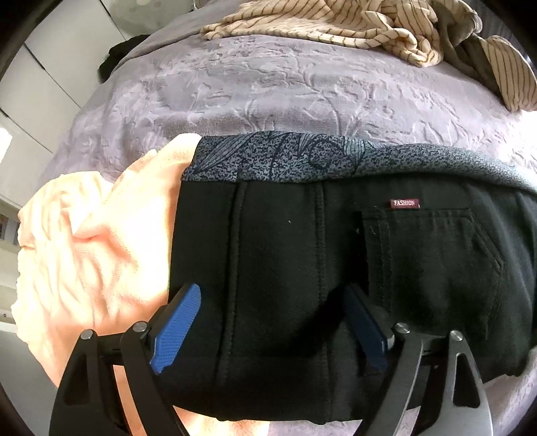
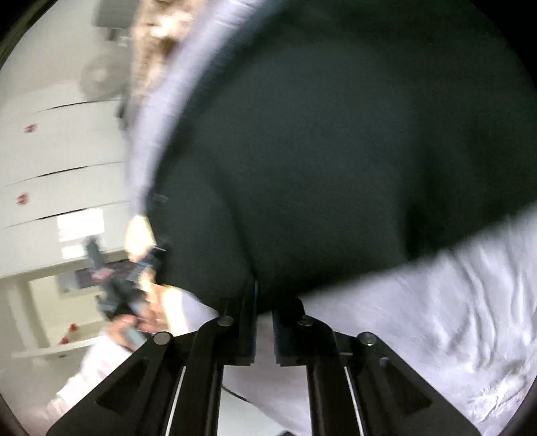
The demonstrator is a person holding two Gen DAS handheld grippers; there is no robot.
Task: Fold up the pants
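Lavender bedding [image 1: 268,90] with a raised leaf pattern covered the bed and carried everything else. On it, under the left gripper [image 1: 272,322], lay the black pants [image 1: 275,255], folded into a compact block with a back pocket and a small red "FASHION" tag [image 1: 405,203] facing up. The left gripper's blue pads [image 1: 176,327] stood wide apart, one on each side of a seamed panel of the pants, hovering at the cloth without pinching it. Just beyond the pants' far edge showed a grey patterned garment [image 1: 285,157], tucked partly beneath them. A peach cloth [image 1: 100,248] lay crumpled to the left, touching the pants' left edge. Far across the bed sat a heap of cream striped fabric [image 1: 335,23].

In the blurred right wrist view, the right gripper [image 2: 264,312] had its jaws drawn close together, with the near edge of the pants [image 2: 335,151] reaching down between the tips; whether the cloth was truly pinched could not be made out. White drawer fronts [image 2: 67,144] stood to the left, and the person's other hand [image 2: 147,308] with its tool appeared low at the left.
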